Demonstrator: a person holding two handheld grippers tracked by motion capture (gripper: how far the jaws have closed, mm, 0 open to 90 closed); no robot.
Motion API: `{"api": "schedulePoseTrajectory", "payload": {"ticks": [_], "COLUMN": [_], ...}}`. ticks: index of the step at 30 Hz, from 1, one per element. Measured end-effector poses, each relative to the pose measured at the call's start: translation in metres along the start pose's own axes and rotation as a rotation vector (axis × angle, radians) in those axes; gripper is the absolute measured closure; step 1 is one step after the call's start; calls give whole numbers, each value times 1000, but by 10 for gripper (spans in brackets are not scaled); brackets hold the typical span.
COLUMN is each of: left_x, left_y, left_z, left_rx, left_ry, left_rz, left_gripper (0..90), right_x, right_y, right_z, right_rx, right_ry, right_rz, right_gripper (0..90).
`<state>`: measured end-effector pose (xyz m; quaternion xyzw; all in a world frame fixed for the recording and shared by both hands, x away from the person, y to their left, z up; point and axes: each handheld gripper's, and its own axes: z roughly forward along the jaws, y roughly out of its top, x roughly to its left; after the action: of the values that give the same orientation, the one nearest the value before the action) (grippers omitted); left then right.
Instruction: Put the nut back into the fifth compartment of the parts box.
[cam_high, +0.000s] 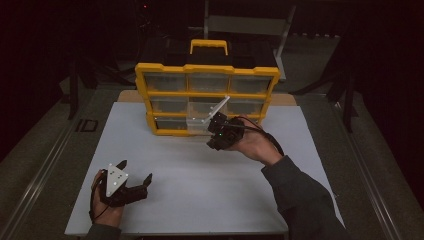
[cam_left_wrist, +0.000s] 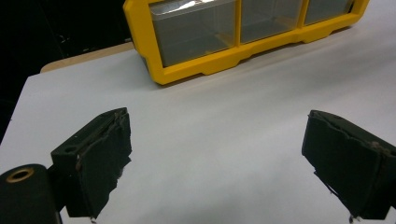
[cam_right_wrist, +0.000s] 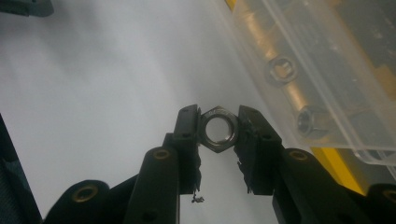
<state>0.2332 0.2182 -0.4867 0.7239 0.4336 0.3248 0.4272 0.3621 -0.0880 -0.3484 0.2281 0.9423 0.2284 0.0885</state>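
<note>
Right gripper pinches a hex nut beside the drawer organizer

The right gripper (cam_right_wrist: 218, 130) is clamped on a hex nut (cam_right_wrist: 218, 131), its bore facing the camera, just beside a pulled-out clear drawer (cam_right_wrist: 317, 79) of the yellow organizer (cam_high: 207, 95). The left gripper (cam_left_wrist: 215, 158) rests wide open and unloaded on the white tabletop (cam_high: 200, 185).

We see the organizer (cam_high: 207, 97) at the board's (cam_high: 200, 200) far edge, its drawer (cam_high: 197, 125) pulled out, nuts (cam_right_wrist: 312, 122) in it.
</note>
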Motion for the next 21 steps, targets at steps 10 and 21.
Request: {"api": "schedulePoseTrajectory", "payload": {"ticks": [10,21], "left_x": [0,0], "left_y": [0,0], "left_z": [0,0], "left_rx": [-1,-1], "left_ry": [1,0], "left_rz": [2,1], "left_gripper": [76,76], "right_x": [-5,-11], "right_y": [5,12], "right_z": [-10,-21], "right_rx": [-19,-29], "right_ry": [-8,-24], "right_rz": [9,20], "right_gripper": [703,704]}}
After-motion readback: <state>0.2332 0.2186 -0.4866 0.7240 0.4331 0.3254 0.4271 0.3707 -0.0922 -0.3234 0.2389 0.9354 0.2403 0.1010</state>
